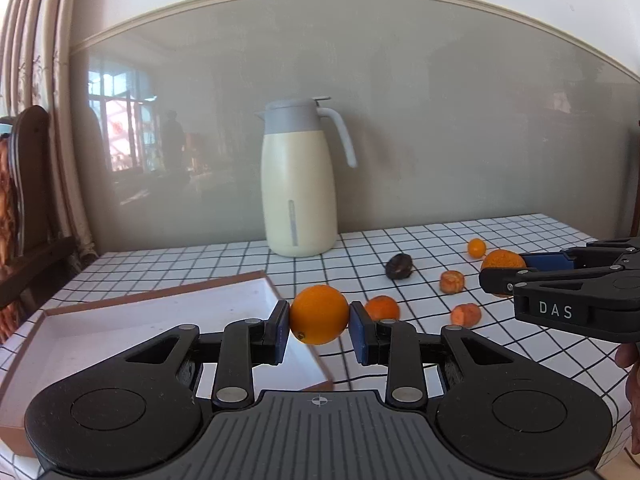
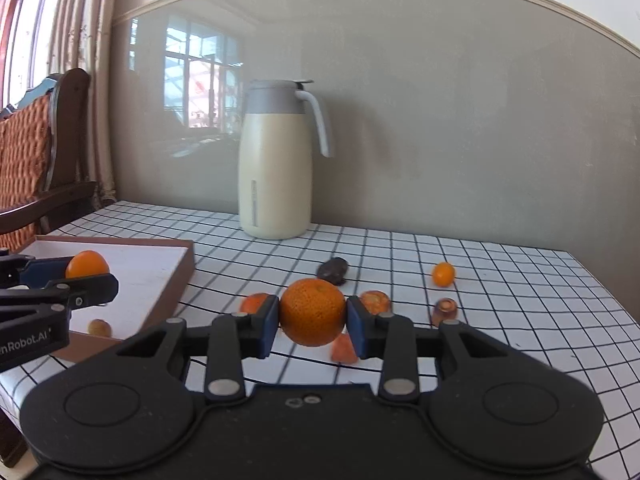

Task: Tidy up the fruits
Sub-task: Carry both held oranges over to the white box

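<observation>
Above the grid-patterned tablecloth (image 1: 420,248), both grippers hold fruit level.

Nearest, the left gripper (image 1: 319,326) pinches a smooth round orange (image 1: 319,314) between its blue pads at the corner of the shallow brown-rimmed white tray (image 1: 160,320). The right gripper (image 2: 312,320) clamps a larger, pebbly-skinned orange (image 2: 312,312) over scattered small fruits. Farther back stands a cream thermal jug with grey lid (image 2: 276,168).

Table under white black-grid cloth (image 2: 500,280) – carries cream thermos jug with grey lid (image 2: 276,160), brown-rimmed white shallow tray (image 2: 176,276) (left side), dark wrinkled fruit (image 2: 334,270), small orange kumquat (image 2: 443,274).
</observation>
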`<act>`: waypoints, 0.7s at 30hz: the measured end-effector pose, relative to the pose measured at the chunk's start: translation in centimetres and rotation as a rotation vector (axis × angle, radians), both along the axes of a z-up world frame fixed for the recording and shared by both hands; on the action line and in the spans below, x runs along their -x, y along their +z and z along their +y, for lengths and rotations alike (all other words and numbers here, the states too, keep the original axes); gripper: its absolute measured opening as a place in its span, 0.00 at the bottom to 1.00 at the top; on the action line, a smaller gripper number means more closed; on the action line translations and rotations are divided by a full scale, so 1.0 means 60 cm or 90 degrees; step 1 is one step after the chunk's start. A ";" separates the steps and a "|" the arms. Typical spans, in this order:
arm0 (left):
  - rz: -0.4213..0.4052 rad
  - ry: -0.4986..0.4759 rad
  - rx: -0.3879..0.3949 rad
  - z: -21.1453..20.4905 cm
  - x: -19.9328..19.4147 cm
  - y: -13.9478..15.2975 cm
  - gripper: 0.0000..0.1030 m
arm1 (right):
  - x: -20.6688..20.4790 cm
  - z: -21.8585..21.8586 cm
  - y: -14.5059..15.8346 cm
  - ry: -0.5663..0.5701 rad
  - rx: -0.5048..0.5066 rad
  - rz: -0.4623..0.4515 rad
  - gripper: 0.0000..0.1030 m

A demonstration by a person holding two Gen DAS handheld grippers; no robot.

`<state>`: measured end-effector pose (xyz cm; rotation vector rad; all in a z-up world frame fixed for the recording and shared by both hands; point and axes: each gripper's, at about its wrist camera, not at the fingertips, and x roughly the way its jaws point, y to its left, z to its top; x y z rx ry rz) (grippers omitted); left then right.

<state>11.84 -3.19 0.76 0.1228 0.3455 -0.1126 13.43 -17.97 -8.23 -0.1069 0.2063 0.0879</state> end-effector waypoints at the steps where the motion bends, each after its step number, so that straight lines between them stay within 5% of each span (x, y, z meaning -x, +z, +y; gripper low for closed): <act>1: -0.002 0.004 0.000 0.007 0.002 0.002 0.31 | 0.001 0.007 0.001 0.007 0.001 -0.004 0.27; 21: -0.027 0.101 0.009 0.141 0.030 0.020 0.31 | 0.008 0.125 0.007 0.105 0.020 -0.044 0.27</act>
